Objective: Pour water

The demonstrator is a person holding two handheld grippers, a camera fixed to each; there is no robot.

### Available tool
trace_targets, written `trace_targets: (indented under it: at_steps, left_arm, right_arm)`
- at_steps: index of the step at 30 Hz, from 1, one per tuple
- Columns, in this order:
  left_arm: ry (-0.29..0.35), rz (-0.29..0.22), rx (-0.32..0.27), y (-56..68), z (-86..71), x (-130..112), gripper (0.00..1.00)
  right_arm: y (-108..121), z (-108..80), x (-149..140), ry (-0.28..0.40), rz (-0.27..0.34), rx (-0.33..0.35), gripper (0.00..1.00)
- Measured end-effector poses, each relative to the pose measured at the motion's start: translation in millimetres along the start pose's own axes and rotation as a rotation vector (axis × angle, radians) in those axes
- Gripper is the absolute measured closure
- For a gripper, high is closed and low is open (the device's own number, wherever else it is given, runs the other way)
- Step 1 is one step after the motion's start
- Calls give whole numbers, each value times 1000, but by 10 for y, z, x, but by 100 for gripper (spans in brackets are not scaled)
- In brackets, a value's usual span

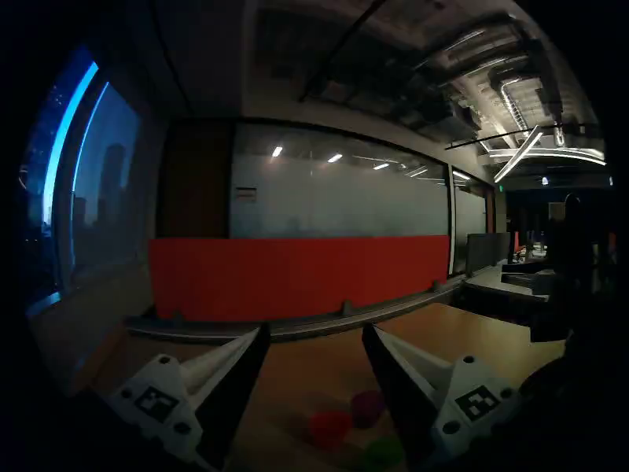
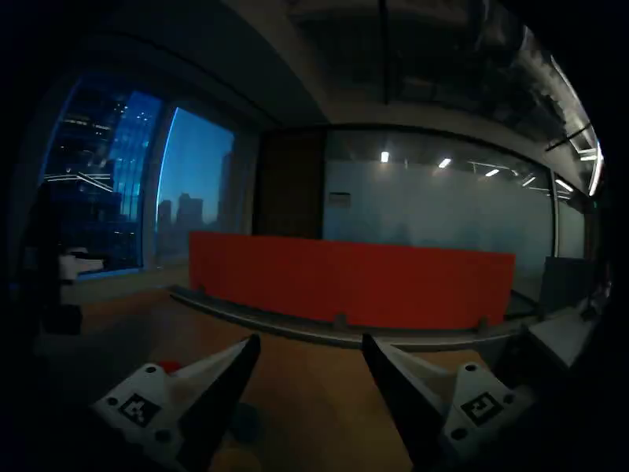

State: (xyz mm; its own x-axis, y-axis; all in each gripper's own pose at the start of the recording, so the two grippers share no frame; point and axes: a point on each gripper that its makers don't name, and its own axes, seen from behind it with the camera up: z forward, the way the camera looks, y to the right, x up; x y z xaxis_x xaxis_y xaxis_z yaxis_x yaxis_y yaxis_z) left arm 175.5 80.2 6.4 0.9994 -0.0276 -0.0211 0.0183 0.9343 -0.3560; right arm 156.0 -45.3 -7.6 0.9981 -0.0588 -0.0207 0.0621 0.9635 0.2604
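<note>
On the wooden table (image 1: 472, 330) beneath your left gripper (image 1: 314, 329), three small cups huddle close together: a red cup (image 1: 330, 429), a purple cup (image 1: 367, 407) and a green cup (image 1: 384, 452). Its fingers stand apart and hold nothing, and so do those of your right gripper (image 2: 309, 340).

The light is your main risk. The room is dim enough that you cannot tell which cup holds water, or whether any does. Because the cups sit so near each other, a finger closing on one is likely to nudge its neighbour and tip it. They look light, so a hard or off-centre pinch could make one skid on the smooth wood. In the right gripper view a dark round shape (image 2: 245, 422) lies low between the fingers; it is too murky to identify, so don't treat it as the target until you see it better.

The tabletop is bare, warm-toned wood, bounded at the far edge by a red partition (image 2: 354, 287). Behind it runs a frosted glass wall (image 1: 338, 197) that catches ceiling lights, and the windows (image 2: 193, 181) show a blue dusk skyline.
</note>
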Motion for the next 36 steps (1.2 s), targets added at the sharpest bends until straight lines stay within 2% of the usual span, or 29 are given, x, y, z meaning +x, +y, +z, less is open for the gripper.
trace_targets:
  at_steps: [8, 14, 23, 29, 36]
  left_arm:
    - [12, -18, -142, 329, -34, 72, 14]
    - [0, -18, -211, 472, -64, 100, 14]
    - [-45, 25, -276, 573, -118, 15, 14]
    - [-69, 55, -309, 625, -126, -59, 14]
    - [-97, 67, -349, 675, -123, -158, 14]
  right_arm:
    - [-265, -56, 137, 20, -4, 139, 0]
    - [-395, -105, 213, 30, -4, 211, 0]
    - [-482, -93, 184, -16, 1, 271, 1]
    - [-547, -84, 116, -65, -23, 308, 1]
    - [-572, -67, -11, -119, -51, 335, 1]
